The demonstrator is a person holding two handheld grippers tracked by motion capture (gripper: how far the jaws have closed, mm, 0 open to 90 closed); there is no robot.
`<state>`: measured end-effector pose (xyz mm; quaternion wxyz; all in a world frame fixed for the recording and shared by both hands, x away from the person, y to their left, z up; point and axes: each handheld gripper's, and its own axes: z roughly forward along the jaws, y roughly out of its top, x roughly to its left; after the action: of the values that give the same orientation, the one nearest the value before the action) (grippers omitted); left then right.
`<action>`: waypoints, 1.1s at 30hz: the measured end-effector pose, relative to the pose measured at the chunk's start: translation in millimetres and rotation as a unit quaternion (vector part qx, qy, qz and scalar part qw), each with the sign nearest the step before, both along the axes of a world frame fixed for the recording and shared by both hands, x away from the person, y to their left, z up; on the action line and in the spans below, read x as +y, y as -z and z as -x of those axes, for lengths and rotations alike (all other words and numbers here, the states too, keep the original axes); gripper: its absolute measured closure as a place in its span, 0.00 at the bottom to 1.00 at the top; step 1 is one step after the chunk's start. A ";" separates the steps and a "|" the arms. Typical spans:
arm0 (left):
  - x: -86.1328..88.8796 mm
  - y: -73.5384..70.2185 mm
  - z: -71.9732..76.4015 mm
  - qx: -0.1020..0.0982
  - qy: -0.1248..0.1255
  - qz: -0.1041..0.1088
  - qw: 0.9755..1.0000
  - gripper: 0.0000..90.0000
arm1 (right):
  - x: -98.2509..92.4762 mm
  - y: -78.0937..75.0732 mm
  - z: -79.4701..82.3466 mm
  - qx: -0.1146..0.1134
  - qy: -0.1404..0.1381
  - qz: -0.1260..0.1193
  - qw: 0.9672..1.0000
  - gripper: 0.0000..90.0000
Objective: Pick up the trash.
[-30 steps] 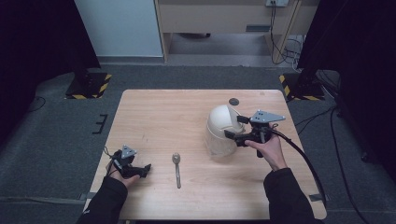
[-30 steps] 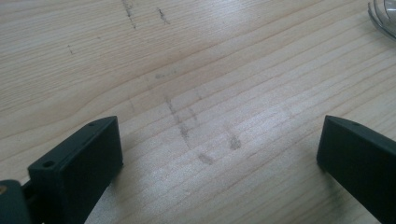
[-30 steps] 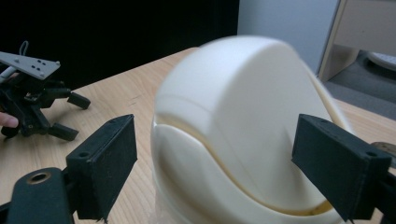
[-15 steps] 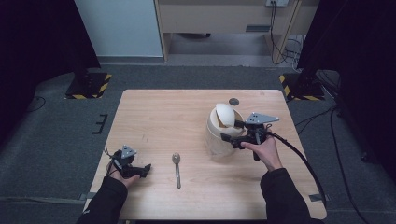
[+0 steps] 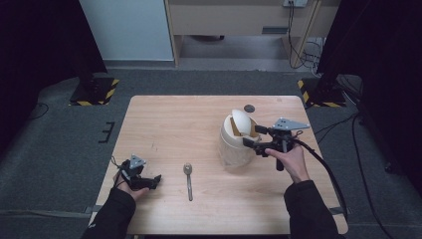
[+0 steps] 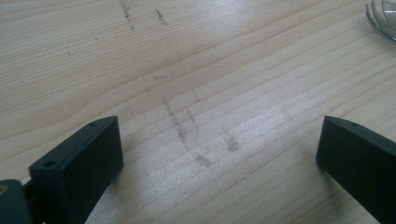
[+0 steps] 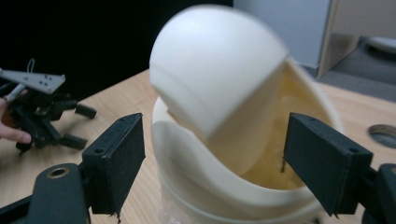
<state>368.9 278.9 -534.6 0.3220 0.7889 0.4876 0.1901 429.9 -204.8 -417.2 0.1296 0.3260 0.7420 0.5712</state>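
high view, cream swing-lid bin (image 5: 238, 141), spoon (image 5: 188, 173), no readable writing

High view looks down on the table (image 5: 199, 124); both gripper views sit close above the same tabletop.

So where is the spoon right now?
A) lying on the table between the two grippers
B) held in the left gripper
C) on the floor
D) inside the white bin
A: the spoon lies flat on the table, with the open left gripper to one side and the white bin at the right gripper to the other.
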 end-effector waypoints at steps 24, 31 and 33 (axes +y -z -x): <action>-58.8 -39.3 14.8 -0.053 0.023 0.051 0.997 0.36 | -86.2 53.1 58.1 0.044 0.116 0.053 0.991 0.22; -92.9 -35.4 15.1 -0.022 0.029 0.074 0.997 0.37 | -97.4 61.2 61.8 0.049 0.144 0.063 0.986 0.23; -96.6 -34.6 15.2 -0.020 0.029 0.072 0.997 0.38 | -98.9 63.0 62.1 0.051 0.149 0.069 0.985 0.23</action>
<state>353.7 182.4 -500.0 0.3927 0.7739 0.4701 0.1606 367.8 -303.7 -480.1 0.1980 0.4517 0.7286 0.4753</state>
